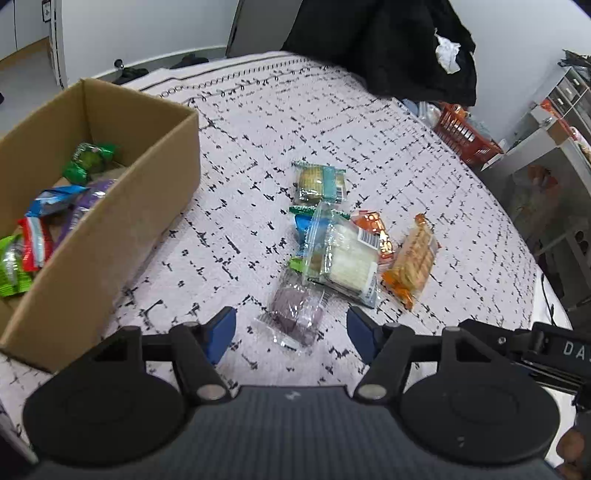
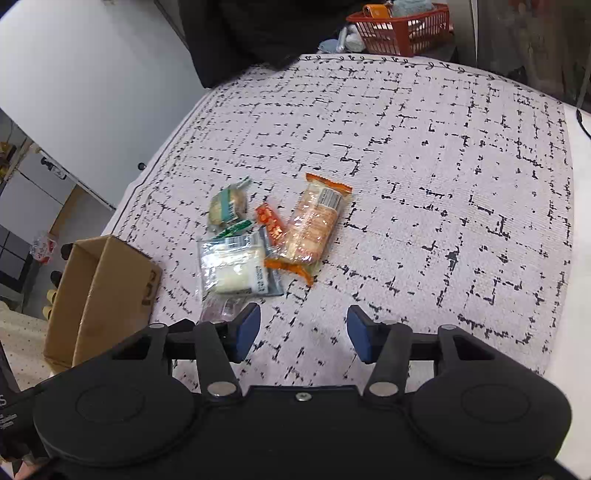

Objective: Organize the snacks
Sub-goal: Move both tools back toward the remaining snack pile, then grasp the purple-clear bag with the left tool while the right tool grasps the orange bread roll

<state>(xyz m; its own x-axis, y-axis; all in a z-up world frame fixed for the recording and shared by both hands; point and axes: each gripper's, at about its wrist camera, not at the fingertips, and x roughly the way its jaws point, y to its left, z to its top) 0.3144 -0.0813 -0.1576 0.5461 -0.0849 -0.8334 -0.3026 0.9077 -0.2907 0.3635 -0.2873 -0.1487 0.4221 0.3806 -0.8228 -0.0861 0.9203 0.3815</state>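
A pile of wrapped snacks lies on a patterned cloth point(image 1: 258, 122). In the left wrist view a clear packet with a purple snack point(image 1: 295, 314) lies nearest, between and just beyond the blue pads of my left gripper point(image 1: 291, 332), which is open and not touching it. Behind it sit a white cracker packet point(image 1: 347, 262), an orange-wrapped biscuit pack point(image 1: 412, 262) and a teal-banded cookie pack point(image 1: 321, 182). My right gripper point(image 2: 303, 334) is open over bare cloth, with the white packet point(image 2: 232, 267) and the orange pack point(image 2: 314, 227) just ahead to its left.
A cardboard box point(image 1: 122, 236) holding several colourful snack packets stands at the left, also the box point(image 2: 96, 291) in the right wrist view. A red basket point(image 2: 402, 29) sits beyond the far edge. Dark clothing point(image 1: 384, 44) hangs behind the table.
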